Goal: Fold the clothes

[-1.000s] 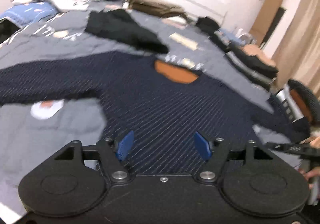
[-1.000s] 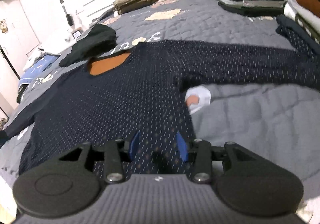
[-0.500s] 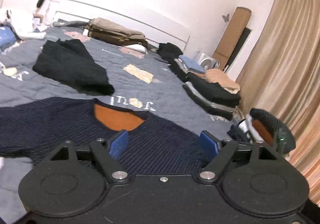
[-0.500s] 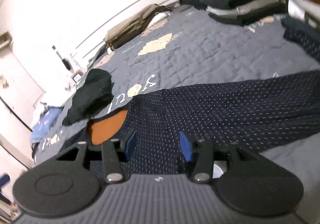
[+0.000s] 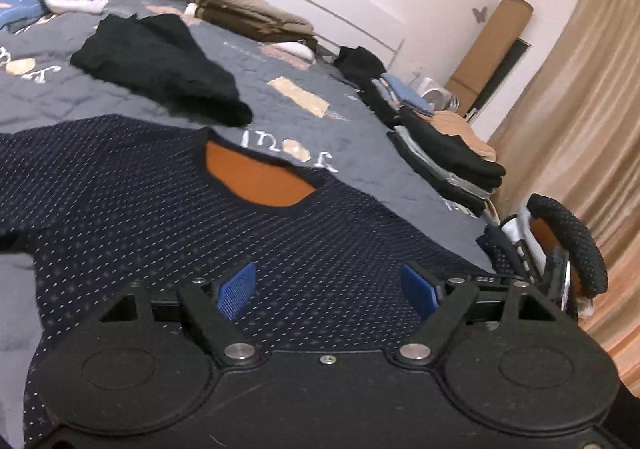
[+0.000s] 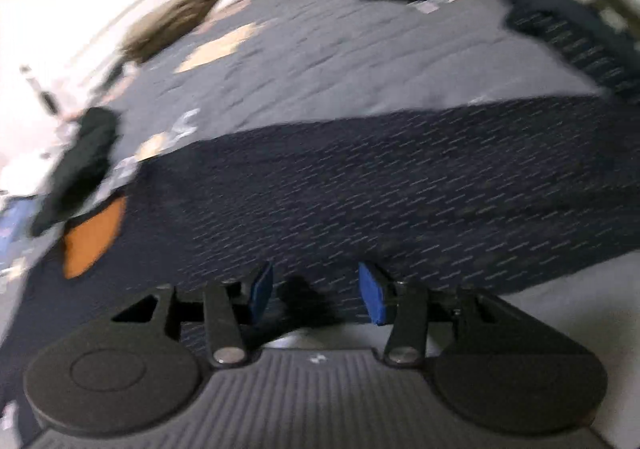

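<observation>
— Where is the sweater?
— The dark blue dotted sweater (image 5: 168,217) lies spread flat on the grey bed cover (image 5: 352,137), its orange inner collar (image 5: 256,181) showing.
— And the left claw (image 5: 330,287)?
— It hangs over the sweater; its jaws have just been opening and stand wide, nothing between them.
— The right claw (image 6: 316,291)?
— Also above the sweater (image 6: 360,185), in a blurred view. Its jaws have just opened a little, about half apart, holding nothing.
</observation>
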A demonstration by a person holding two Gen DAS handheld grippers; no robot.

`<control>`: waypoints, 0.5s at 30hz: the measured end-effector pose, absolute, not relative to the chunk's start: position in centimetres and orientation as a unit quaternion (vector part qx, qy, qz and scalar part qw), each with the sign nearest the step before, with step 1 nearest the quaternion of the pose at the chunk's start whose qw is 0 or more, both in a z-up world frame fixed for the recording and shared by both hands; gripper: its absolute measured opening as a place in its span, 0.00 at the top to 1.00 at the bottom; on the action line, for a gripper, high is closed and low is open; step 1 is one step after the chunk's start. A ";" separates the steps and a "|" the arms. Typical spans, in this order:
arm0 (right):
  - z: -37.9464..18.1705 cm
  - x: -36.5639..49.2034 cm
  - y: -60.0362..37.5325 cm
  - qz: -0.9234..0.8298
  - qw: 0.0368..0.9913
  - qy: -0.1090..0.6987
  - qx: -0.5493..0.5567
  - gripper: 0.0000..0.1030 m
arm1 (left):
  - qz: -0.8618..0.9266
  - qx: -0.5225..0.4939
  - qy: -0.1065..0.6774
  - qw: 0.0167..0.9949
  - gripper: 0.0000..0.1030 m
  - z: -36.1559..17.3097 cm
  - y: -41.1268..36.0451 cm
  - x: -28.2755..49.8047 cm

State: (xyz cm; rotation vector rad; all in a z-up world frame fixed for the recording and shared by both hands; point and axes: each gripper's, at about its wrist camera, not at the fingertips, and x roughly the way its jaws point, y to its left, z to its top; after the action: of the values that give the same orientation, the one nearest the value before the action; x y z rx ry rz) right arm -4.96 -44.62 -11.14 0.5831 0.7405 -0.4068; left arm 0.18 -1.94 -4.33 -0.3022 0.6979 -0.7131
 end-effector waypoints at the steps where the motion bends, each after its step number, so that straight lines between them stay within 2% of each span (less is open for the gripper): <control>1: -11.0 -5.3 -45.1 -0.205 0.871 0.352 0.274 0.54 | -0.338 -0.144 0.332 0.869 0.24 -4.3 -1.7 0.2; 5: -10.7 -6.1 -46.1 -0.246 0.873 0.345 0.242 0.54 | -0.330 -0.148 0.332 0.871 0.23 -4.2 -1.0 0.2; 7: -10.1 -6.6 -46.3 -0.244 0.873 0.332 0.261 0.54 | -0.331 -0.149 0.330 0.871 0.23 -4.0 -0.8 0.1; 13: -8.2 -6.2 -42.0 -0.117 0.902 0.281 0.307 0.54 | -0.327 -0.140 0.324 0.876 0.21 -4.0 -0.7 -0.3; 15: -8.9 -5.5 -40.8 -0.084 0.900 0.291 0.314 0.54 | -0.321 -0.138 0.327 0.878 0.21 -4.2 -0.5 -0.3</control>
State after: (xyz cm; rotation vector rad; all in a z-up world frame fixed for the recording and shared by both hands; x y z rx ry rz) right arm -5.47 -40.83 -8.85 0.6499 0.6025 -0.1739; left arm -0.28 -0.46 -4.20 -0.2874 0.6815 -0.6688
